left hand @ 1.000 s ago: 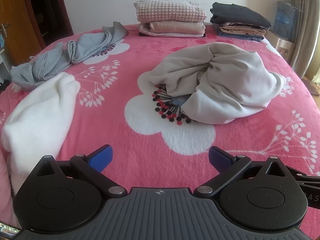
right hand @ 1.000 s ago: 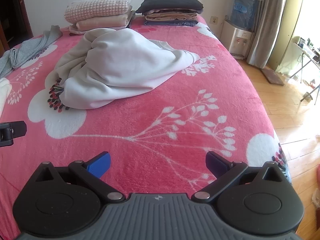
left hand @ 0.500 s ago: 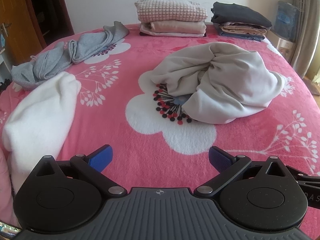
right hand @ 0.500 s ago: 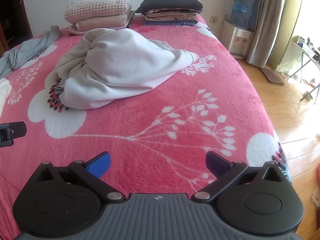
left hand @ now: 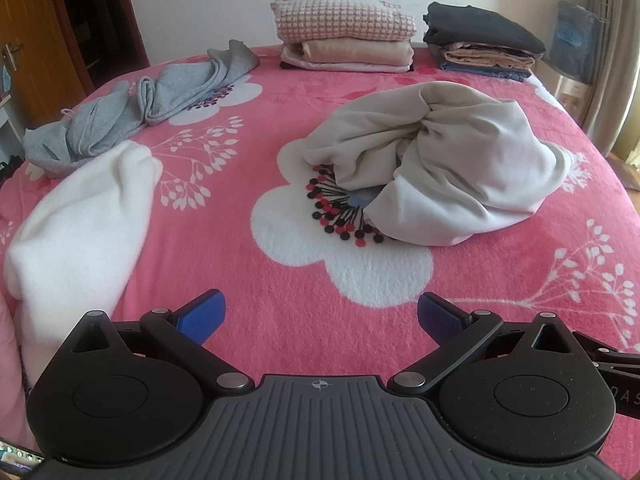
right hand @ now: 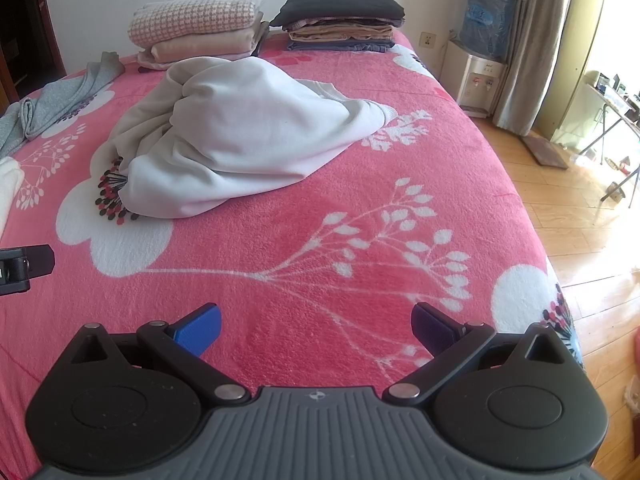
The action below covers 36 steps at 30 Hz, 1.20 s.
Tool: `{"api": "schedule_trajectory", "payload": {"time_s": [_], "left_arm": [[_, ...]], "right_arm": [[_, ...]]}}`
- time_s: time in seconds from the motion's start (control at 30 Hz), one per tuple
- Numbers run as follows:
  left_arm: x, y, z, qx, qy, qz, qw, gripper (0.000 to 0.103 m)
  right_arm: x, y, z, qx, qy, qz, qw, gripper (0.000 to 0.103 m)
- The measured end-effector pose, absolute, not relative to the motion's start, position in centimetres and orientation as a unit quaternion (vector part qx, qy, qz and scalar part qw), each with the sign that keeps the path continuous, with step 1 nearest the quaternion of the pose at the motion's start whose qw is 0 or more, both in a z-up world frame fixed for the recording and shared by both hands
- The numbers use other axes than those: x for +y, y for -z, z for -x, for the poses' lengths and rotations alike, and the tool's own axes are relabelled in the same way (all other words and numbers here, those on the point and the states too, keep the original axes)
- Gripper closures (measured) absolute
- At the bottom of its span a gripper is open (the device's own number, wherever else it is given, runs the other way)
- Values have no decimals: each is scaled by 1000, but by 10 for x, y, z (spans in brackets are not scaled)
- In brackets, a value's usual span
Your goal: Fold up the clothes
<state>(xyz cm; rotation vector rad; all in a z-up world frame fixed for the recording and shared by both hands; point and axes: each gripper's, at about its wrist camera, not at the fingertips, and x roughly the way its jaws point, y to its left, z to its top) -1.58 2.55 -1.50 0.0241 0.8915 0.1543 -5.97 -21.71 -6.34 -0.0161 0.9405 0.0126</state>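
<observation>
— At the bottom of each frame, what are the tools doing?

— Both spread wide, gripping nothing. The left tool (left hand: 318,314) hangs low over the pink flowered bed (left hand: 280,320), its blue pads well apart, bare blanket between them. The right tool (right hand: 316,326) is the same in its own view, over the white branch pattern, and an edge of the left tool's body pokes in at the left edge of that frame.

— And the clothes to fold?

— A crumpled cream garment (left hand: 444,168) lies in a heap right of centre in the left view, part-covering a big white flower print. In the right view it sits upper left of centre (right hand: 240,136), well apart from both tools.

— Anything else loose?

— A white fleece piece (left hand: 80,220) stretches down the left side of the left frame, near that tool's left finger. Above it, upper left, a grey garment (left hand: 132,116) lies twisted in a long strip.

— And folded ones?

— Two stacks at the top of the frame against the wall: one topped by a pink checked piece (left hand: 344,24), one topped by a dark piece (left hand: 484,32), side by side but apart
</observation>
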Motion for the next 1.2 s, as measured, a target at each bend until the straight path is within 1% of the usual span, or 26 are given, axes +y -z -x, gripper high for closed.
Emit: {"api": "schedule_trajectory", "payload": {"time_s": [0.8,1.2], "left_arm": [[22,19,13,430,-74,-17,900,0],[19,33,5,429,-68,-9,901,0]], "right_arm": [[-220,66,58,455,-4,4,890,0],[-224,73,52,457,-3,0,890,0]]}}
